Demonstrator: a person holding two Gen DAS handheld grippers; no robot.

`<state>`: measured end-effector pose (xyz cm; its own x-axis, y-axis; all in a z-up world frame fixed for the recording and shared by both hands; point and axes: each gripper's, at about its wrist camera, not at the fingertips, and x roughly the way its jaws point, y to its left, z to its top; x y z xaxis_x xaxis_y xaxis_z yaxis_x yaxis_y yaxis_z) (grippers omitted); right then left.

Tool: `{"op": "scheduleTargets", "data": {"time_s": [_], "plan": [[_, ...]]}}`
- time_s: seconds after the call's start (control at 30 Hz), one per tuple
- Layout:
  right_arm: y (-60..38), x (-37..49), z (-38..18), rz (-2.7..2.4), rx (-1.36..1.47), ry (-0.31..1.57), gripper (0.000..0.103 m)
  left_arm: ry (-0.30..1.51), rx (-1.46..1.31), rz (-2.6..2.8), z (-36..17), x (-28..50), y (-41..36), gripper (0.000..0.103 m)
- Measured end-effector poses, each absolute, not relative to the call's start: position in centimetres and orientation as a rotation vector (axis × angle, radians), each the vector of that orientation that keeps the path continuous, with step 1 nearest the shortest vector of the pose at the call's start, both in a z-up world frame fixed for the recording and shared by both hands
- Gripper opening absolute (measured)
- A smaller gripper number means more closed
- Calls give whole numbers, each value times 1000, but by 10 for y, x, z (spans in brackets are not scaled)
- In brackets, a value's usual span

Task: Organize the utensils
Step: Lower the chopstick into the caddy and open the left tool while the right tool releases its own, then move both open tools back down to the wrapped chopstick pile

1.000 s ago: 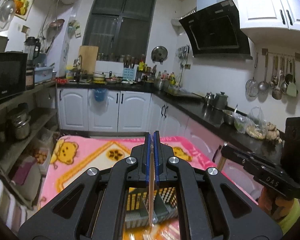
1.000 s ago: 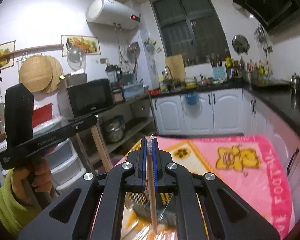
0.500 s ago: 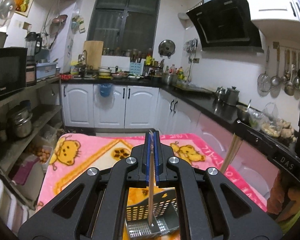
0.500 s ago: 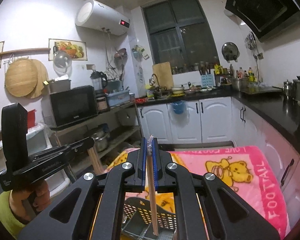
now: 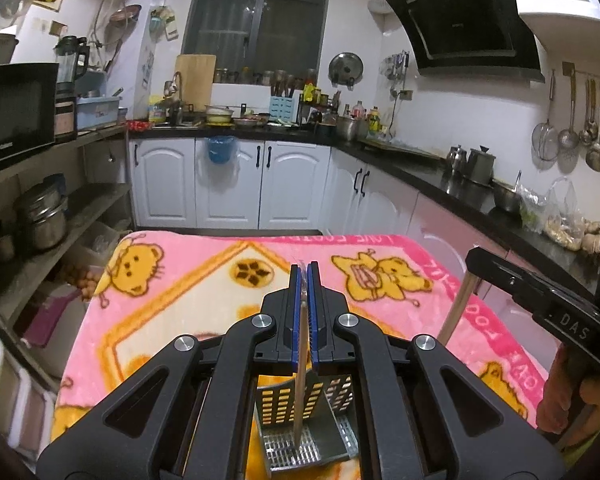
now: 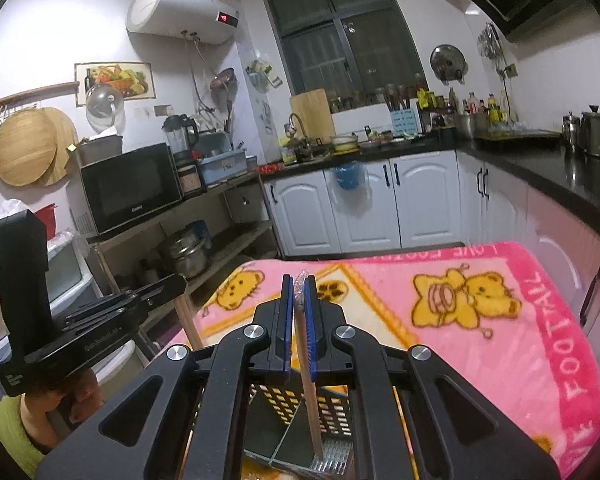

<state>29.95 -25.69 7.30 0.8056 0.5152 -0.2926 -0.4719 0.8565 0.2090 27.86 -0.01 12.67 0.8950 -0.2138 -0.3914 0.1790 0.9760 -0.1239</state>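
My left gripper [image 5: 304,276] is shut on a wooden chopstick [image 5: 299,376] that hangs down into a grey perforated utensil holder [image 5: 304,432] on the pink blanket. My right gripper [image 6: 299,288] is shut on a second wooden chopstick [image 6: 310,392], plastic-wrapped at its top end, whose lower end reaches into the same holder [image 6: 300,412]. The right gripper also shows at the right edge of the left wrist view [image 5: 540,300], and the left gripper at the left edge of the right wrist view [image 6: 100,320]. Both hang side by side above the holder.
A pink bear-print blanket [image 5: 204,280] covers the table. White cabinets [image 5: 236,184] and a black counter [image 5: 440,176] stand behind and to the right. Open shelves with pots [image 5: 40,216] and a microwave [image 6: 132,188] stand on the left.
Both grippers have risen and tilted down, still holding their chopsticks. The holder now shows lower and smaller beneath them, and more of the blanket is in view.
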Motion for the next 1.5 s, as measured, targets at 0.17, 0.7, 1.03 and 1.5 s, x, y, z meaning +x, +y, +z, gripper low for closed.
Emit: {"op": "scheduleTargets", "data": {"time_s": [0.17, 0.7, 1.03, 1.5], "plan": [[-259, 300, 63, 519, 139, 373, 13, 433, -90, -195, 117, 279, 2, 2], [-275, 286, 54, 434, 105, 394, 51, 417, -109, -146, 108, 262, 16, 53], [-280, 267, 49, 412, 71, 415, 61, 382, -154, -117, 113, 238, 35, 87], [-281, 239, 32, 420, 40, 464, 68, 416, -159, -111, 97, 212, 38, 92]]}}
